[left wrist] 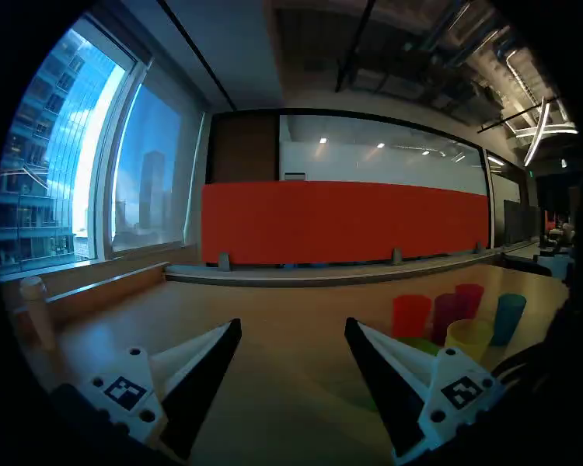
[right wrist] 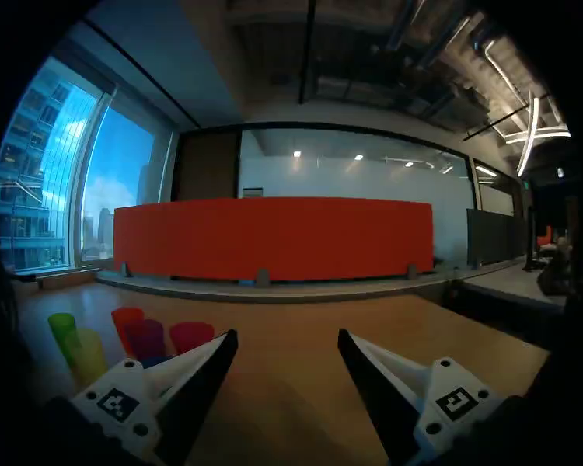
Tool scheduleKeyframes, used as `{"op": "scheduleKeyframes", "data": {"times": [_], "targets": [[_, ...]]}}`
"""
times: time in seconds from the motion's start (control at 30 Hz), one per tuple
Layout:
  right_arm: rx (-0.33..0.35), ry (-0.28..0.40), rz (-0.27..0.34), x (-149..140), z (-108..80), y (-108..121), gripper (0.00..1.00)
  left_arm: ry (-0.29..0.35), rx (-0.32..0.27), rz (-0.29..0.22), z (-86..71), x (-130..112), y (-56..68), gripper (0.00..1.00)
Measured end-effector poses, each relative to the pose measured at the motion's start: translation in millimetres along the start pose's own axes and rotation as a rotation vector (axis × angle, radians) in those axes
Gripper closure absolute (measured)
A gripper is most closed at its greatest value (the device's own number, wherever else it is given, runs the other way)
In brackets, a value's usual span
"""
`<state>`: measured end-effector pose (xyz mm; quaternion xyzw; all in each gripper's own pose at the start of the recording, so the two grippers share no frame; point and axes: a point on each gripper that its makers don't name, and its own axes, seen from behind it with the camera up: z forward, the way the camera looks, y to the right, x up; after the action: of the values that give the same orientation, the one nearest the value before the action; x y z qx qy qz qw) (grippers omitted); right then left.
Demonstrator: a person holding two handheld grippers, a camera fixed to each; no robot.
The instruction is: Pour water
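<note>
Several coloured plastic cups stand in a cluster on the wooden table (left wrist: 291, 326): an orange cup (left wrist: 410, 315), a purple cup (left wrist: 445, 314), a pink cup (left wrist: 469, 299), a teal cup (left wrist: 508, 317) and a yellow cup (left wrist: 468, 338). My left gripper (left wrist: 293, 342) is open above the table, the cups just right of its right finger. In the right gripper view the same cluster sits at lower left: a green cup (right wrist: 64, 332), a yellow cup (right wrist: 89, 356), an orange cup (right wrist: 126, 322), a purple cup (right wrist: 146, 339) and a pink cup (right wrist: 190, 335). My right gripper (right wrist: 288, 349) is open, holding nothing.
A red partition (left wrist: 342, 221) runs along the table's far edge (right wrist: 272, 237). Large windows (left wrist: 74, 179) fill the left wall. A pale bottle-like object (left wrist: 36, 311) stands at the left edge of the table. A lower desk (right wrist: 517, 283) lies beyond the table's right side.
</note>
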<state>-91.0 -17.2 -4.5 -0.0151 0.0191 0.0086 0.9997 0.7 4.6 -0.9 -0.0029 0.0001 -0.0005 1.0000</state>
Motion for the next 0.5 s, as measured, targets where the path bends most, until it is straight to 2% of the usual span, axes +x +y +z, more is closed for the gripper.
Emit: {"op": "scheduleKeyframes", "data": {"times": [0.5], "targets": [[-0.005, -0.018, 0.000, -8.3, 4.3, 2.1, 0.00, 0.000, 0.000, 0.000, -0.3, -0.6, -0.6, 0.00]]}}
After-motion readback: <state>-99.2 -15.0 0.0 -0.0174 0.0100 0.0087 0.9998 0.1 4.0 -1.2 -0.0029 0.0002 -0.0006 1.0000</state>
